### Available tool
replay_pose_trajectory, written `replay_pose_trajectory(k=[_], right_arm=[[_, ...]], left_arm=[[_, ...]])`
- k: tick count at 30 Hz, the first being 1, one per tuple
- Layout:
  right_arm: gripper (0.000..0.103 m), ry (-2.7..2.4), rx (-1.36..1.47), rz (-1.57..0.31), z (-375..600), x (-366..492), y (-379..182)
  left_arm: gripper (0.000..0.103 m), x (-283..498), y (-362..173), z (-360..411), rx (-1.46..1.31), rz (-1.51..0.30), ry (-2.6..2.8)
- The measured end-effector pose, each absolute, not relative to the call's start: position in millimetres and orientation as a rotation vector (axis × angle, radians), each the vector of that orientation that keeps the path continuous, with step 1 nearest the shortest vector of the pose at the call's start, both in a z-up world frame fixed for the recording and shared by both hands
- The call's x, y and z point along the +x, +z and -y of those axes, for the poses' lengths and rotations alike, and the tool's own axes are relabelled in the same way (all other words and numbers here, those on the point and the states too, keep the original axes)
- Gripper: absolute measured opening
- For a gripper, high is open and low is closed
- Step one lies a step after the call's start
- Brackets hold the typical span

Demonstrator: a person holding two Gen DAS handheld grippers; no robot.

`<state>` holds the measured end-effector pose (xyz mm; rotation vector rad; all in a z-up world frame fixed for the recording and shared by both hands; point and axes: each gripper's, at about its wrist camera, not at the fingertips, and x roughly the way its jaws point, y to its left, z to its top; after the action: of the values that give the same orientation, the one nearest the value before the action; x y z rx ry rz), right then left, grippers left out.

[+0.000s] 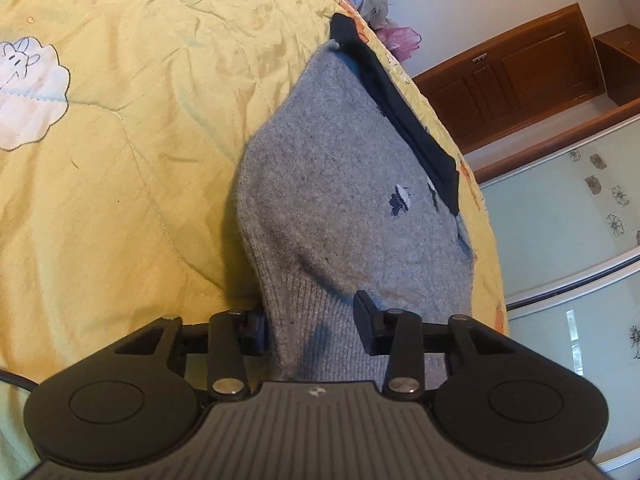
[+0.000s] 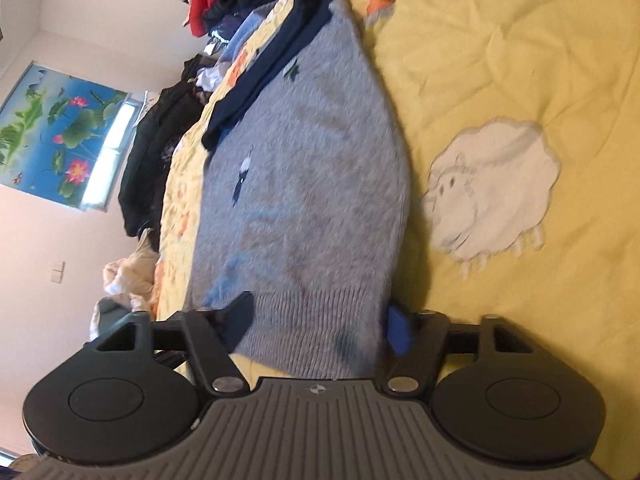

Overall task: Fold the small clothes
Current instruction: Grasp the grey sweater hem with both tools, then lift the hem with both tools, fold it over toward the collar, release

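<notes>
Grey sweater (image 1: 340, 184) on yellow quilt (image 1: 120, 160); left claw (image 1: 310, 322) and right claw (image 2: 320, 320) each pinching its ribbed hem

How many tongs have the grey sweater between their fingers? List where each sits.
2. The left tongs clamp the grey sweater at its ribbed hem; the right tongs clamp that hem too, fabric filling their gap.

A small grey fuzzy knitted sweater (image 1: 344, 184) with a ribbed hem, dark navy collar trim and tiny embroidered motifs is lying spread along the yellow quilt. Its ribbed hem end is sitting nearest both cameras, bunching slightly, while the navy neckline is pointing away toward the quilt's far edge (image 2: 304, 168).
</notes>
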<state>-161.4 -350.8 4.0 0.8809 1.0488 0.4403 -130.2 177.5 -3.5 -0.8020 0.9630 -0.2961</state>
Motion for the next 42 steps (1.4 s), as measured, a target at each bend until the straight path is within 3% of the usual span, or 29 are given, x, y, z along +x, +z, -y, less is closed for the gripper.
replay_pose_trajectory(k=[3, 8, 11, 13, 31, 42], right_arm=[[0.032, 0.427, 0.882, -1.066, 349, -161, -2], [0.029, 0.427, 0.873, -1.067, 348, -160, -2], [0.021, 0.42, 0.847, -1.068, 347, -159, -2], [0.017, 0.422, 0.83, -1.064, 346, -159, -2], [0.016, 0.574, 0.899, -0.835, 359, -135, 61], [0.016, 0.672, 0.918, -0.631, 379, -47, 116]], left_arm=[[0.037, -131, -5, -181, -0.815, -0.966, -0.296], [0.037, -130, -4, -182, -0.804, -0.973, -0.293], [0.007, -129, -2, -177, -0.739, -0.998, -0.291], [0.006, -130, 1, -173, -0.698, -1.002, -0.283], [0.005, -110, 76, -171, -0.622, -0.824, -0.364], [0.005, -19, 123, -146, -0.55, -0.704, -0.43]])
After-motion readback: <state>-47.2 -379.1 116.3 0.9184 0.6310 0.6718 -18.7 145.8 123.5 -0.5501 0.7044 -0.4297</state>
